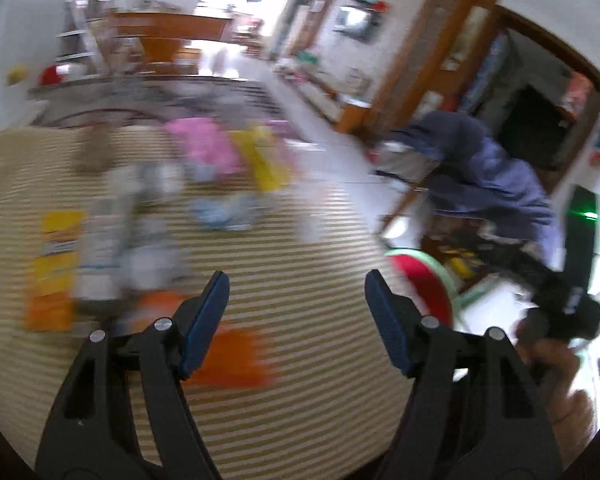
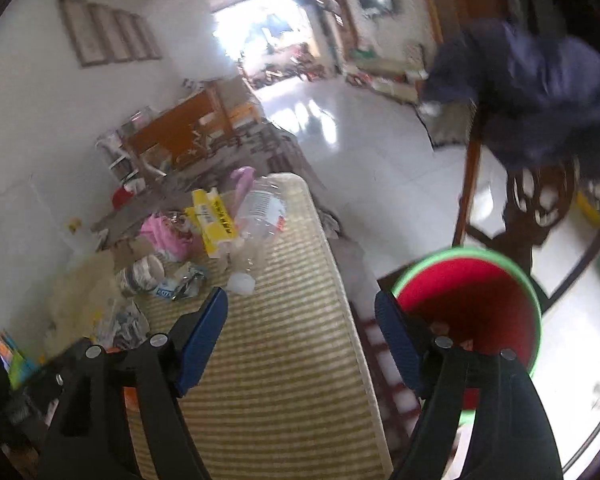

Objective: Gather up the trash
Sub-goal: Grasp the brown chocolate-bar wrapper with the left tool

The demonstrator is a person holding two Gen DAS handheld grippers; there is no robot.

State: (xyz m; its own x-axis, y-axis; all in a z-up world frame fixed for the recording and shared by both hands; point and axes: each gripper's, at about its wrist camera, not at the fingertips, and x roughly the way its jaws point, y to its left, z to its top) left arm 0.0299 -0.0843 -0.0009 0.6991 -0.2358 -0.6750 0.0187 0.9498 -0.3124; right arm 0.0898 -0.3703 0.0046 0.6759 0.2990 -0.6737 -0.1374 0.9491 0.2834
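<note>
Trash lies scattered on a striped straw mat. In the right wrist view I see a clear plastic bottle, a yellow package, a pink bag and a crushed cup. A red bin with a green rim stands right of the mat; it also shows in the left wrist view. The left wrist view is blurred: an orange wrapper, a yellow package, a yellow-orange box. My left gripper is open and empty above the mat. My right gripper is open and empty over the mat's right edge.
A wooden chair draped with a dark blue jacket stands right of the bin. A wooden desk and a patterned blanket lie beyond the mat. White tiled floor stretches to a bright doorway. The right gripper's body shows at the left view's right edge.
</note>
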